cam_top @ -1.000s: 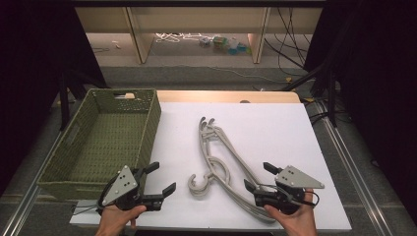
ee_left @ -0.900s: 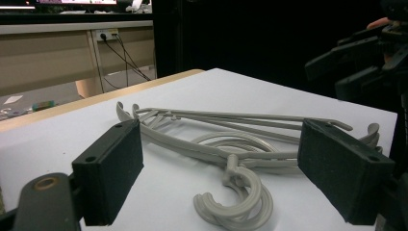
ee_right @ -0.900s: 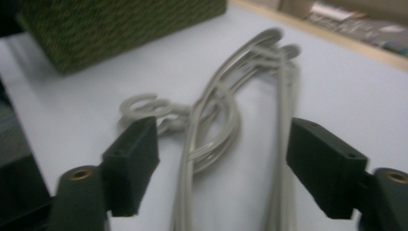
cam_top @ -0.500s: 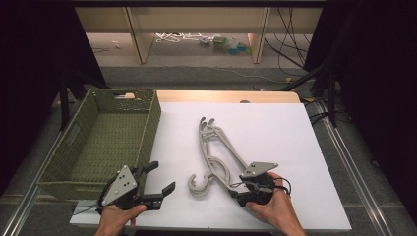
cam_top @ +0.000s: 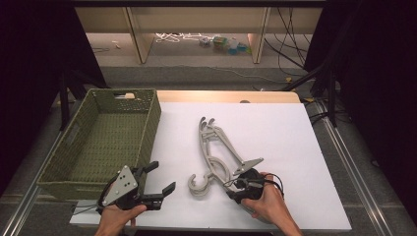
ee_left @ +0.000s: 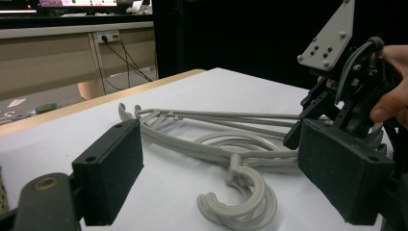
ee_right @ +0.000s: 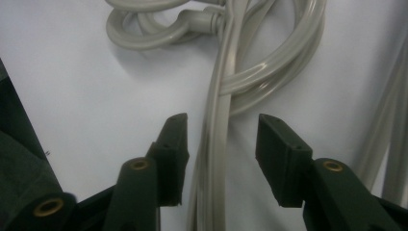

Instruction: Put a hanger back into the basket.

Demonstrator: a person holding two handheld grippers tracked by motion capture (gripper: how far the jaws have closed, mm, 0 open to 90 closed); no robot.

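Note:
A stack of grey plastic hangers [cam_top: 216,147] lies in the middle of the white table top [cam_top: 280,132], hooks toward me. My right gripper [cam_top: 235,186] points down over the near arm of the stack. In the right gripper view its jaws have just been closing and straddle one hanger bar [ee_right: 219,139]. A gap shows on both sides, so the right gripper [ee_right: 221,154] is open. My left gripper [cam_top: 163,177] sits at the near left, open and empty. Its pads [ee_left: 113,168] frame the hooks [ee_left: 240,197] and the right gripper [ee_left: 317,120] beyond.
A green woven basket [cam_top: 153,123] stands at the table's left side, touching nothing I hold. The white top ends in a wooden edge [cam_top: 221,96] at the back. Metal rails [cam_top: 344,157] run along the right side.
My right gripper has moved left and down onto the hangers' near arm, and its jaws have narrowed around the bar. The left gripper has stayed put.

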